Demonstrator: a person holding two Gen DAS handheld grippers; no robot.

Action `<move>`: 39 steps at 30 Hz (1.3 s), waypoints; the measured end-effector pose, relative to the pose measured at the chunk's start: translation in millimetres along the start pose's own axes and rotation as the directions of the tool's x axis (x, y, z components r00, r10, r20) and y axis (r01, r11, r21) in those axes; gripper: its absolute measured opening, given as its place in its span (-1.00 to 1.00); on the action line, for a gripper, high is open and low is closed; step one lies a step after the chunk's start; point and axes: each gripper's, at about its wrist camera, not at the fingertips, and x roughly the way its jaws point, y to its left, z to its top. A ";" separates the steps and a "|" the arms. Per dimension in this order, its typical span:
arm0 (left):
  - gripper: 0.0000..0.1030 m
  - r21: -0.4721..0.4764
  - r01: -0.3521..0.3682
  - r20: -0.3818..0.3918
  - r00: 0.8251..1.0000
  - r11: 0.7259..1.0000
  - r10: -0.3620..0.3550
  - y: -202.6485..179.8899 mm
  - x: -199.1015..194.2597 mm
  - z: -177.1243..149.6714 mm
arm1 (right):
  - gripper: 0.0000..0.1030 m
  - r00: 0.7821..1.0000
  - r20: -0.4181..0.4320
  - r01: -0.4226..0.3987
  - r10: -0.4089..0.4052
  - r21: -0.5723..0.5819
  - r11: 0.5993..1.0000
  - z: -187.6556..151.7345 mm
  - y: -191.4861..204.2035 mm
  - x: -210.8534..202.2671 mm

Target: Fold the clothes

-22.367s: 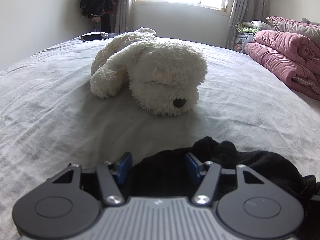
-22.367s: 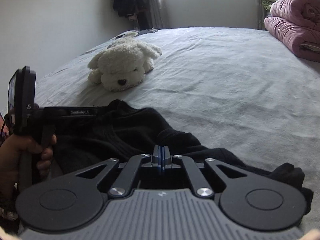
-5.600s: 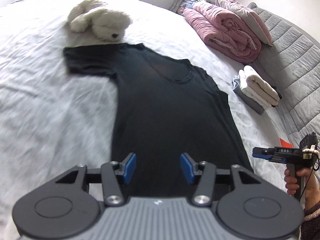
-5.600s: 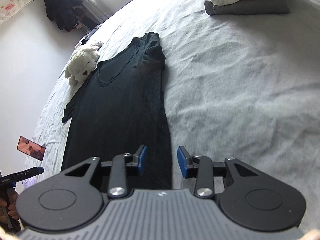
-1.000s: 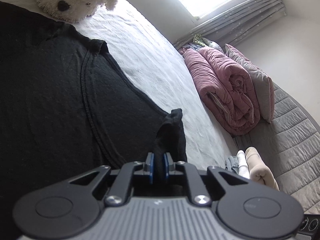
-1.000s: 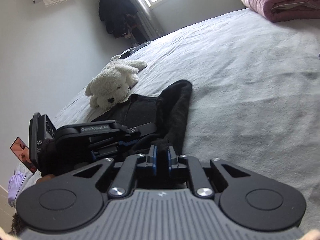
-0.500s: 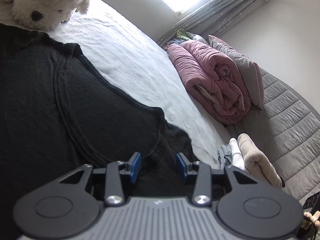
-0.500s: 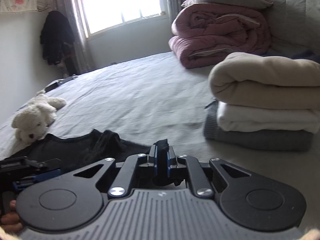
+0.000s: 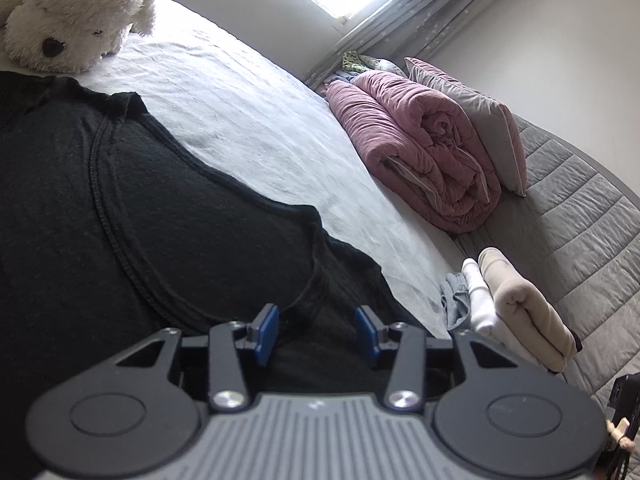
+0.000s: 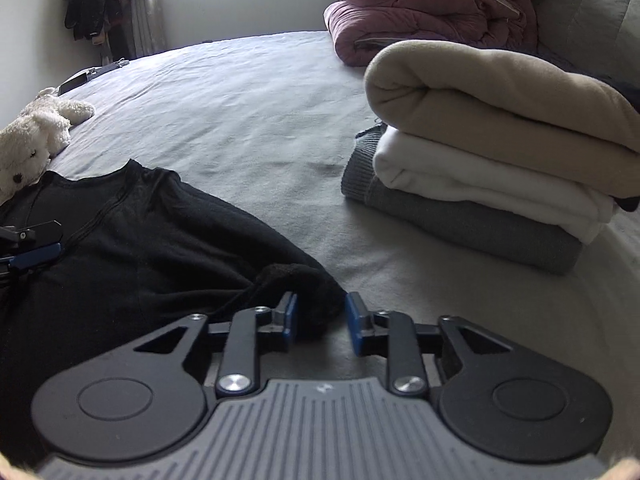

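Note:
A black T-shirt (image 9: 120,216) lies on the grey bed (image 9: 248,120), neckline toward the plush dog. My left gripper (image 9: 316,334) hovers over the shirt's shoulder; its jaws are opening and the blue pads stand apart, with cloth lying under them but not pinched. In the right wrist view the same T-shirt (image 10: 152,240) spreads to the left, with a bunched sleeve end at the near edge. My right gripper (image 10: 320,322) is opening too; the sleeve's edge lies by its left pad, unpressed. The left gripper's tip (image 10: 32,246) shows at that view's left edge.
A white plush dog (image 9: 76,16) lies beyond the shirt's collar. A stack of folded clothes (image 10: 492,168), beige on white on grey, sits to the right of the shirt. A rolled pink quilt (image 9: 424,148) and grey pillow lie by the headboard.
Both grippers were shut on the black sleeve cloth; the left opened first, then the right, and the cloth dropped onto the bed. The right gripper swung toward the folded stack.

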 end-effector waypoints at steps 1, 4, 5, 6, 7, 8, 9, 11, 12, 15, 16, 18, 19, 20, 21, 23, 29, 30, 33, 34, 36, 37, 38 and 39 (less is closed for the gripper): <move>-0.13 0.004 -0.001 0.000 1.000 1.000 0.001 -0.6 0.0 -0.1 | -0.15 1.000 0.012 -0.015 0.015 0.028 0.999 1.0 -5.6 -4.8; -0.12 0.014 -0.004 0.001 1.000 1.000 0.004 -1.8 -1.2 -0.5 | -0.14 0.990 0.074 -0.126 0.117 0.132 0.983 3.9 -21.8 -15.9; -0.11 0.019 -0.006 0.002 1.000 1.000 0.006 -2.8 -1.3 -0.5 | -0.14 0.986 0.087 -0.154 0.142 0.159 0.975 4.4 -25.2 -16.7; -0.11 0.025 -0.008 0.002 1.000 1.000 0.008 -3.7 -1.5 -0.6 | -0.14 0.981 0.100 -0.183 0.166 0.186 0.965 4.9 -28.7 -17.5; -0.10 0.031 -0.010 0.003 1.000 0.999 0.010 -4.7 -1.8 -0.7 | -0.14 0.979 0.109 -0.194 0.175 0.203 0.960 5.5 -30.8 -17.7; -0.09 0.038 -0.012 0.002 1.000 0.999 0.012 -5.9 -1.9 -0.8 | -0.14 0.979 0.113 -0.188 0.167 0.212 0.959 5.9 -32.1 -17.5; -0.09 0.048 -0.017 0.001 1.000 0.999 0.017 -7.8 -2.2 -0.7 | -0.14 0.981 0.116 -0.179 0.156 0.220 0.959 6.0 -34.0 -17.2; -0.09 0.070 -0.026 -0.002 1.000 0.997 0.026 -11.8 -2.9 -0.5 | -0.14 0.981 0.123 -0.176 0.149 0.252 0.952 5.3 -40.6 -14.4; -0.09 0.081 -0.025 -0.006 1.000 0.996 0.026 -14.9 -2.8 -0.9 | -0.14 0.980 0.131 -0.184 0.152 0.281 0.942 3.8 -46.0 -12.4; -0.09 0.108 -0.023 -0.029 0.999 0.994 0.026 -24.4 0.8 -2.4 | -0.14 0.975 0.154 -0.209 0.162 0.367 0.906 -0.5 -60.6 -5.4; -0.09 0.116 -0.023 -0.038 0.999 0.993 0.027 -27.5 2.6 -3.0 | -0.14 0.973 0.160 -0.217 0.166 0.395 0.893 -1.9 -63.0 -1.5; -0.09 0.128 -0.026 -0.060 0.998 0.991 0.034 -33.7 6.4 -3.1 | -0.14 0.972 0.170 -0.218 0.162 0.401 0.890 -2.1 -60.5 7.6; -0.09 0.144 -0.023 -0.071 0.997 0.989 0.033 -38.6 8.1 -2.9 | -0.14 0.972 0.172 -0.215 0.159 0.385 0.898 -1.9 -57.2 9.6; -0.09 0.160 -0.019 -0.081 0.996 0.987 0.032 -43.6 9.7 -2.7 | -0.14 0.972 0.166 -0.216 0.165 0.363 0.906 -1.6 -52.2 12.7; -0.09 0.176 -0.014 -0.092 0.995 0.984 0.031 -48.7 11.4 -2.6 | -0.14 0.973 0.152 -0.213 0.171 0.337 0.917 -1.2 -47.1 15.3; -0.09 0.209 0.006 -0.115 0.993 0.978 0.018 -59.9 15.6 -3.3 | -0.14 0.977 0.122 -0.201 0.173 0.282 0.938 -0.5 -38.2 18.5; -0.09 0.263 0.169 -0.217 0.970 0.950 -0.113 -96.8 40.2 -14.9 | -0.14 0.962 0.144 -0.269 0.233 0.340 0.901 -4.2 -66.0 6.9; -0.08 0.277 0.192 -0.233 0.964 0.942 -0.128 -104.9 47.3 -18.4 | -0.17 0.955 0.153 -0.295 0.256 0.374 0.879 -6.0 -72.9 7.8; -0.08 0.291 0.230 -0.273 0.950 0.929 -0.149 -120.7 66.4 -29.0 | -0.31 0.939 0.155 -0.344 0.307 0.449 0.824 -11.0 -86.6 14.5; -0.08 0.291 0.244 -0.285 0.945 0.925 -0.159 -123.2 70.5 -33.2 | -0.31 0.939 0.144 -0.343 0.312 0.450 0.825 -11.1 -85.0 16.9; -0.08 0.289 0.279 -0.311 0.932 0.916 -0.186 -126.2 76.9 -42.4 | -0.37 0.935 0.128 -0.352 0.331 0.440 0.826 -10.4 -79.7 20.5; -0.09 0.289 0.300 -0.325 0.924 0.909 -0.202 -125.4 77.9 -47.1 | -0.40 0.929 0.125 -0.368 0.349 0.433 0.823 -9.8 -76.8 21.9; -0.11 0.294 0.329 -0.343 0.913 0.897 -0.222 -124.6 78.7 -52.8 | -0.50 0.924 0.122 -0.379 0.363 0.425 0.822 -9.1 -73.4 23.4; -0.12 0.296 0.348 -0.354 0.905 0.889 -0.237 -124.7 78.4 -54.6 | -0.68 0.923 0.117 -0.381 0.367 0.416 0.826 -8.3 -70.2 25.4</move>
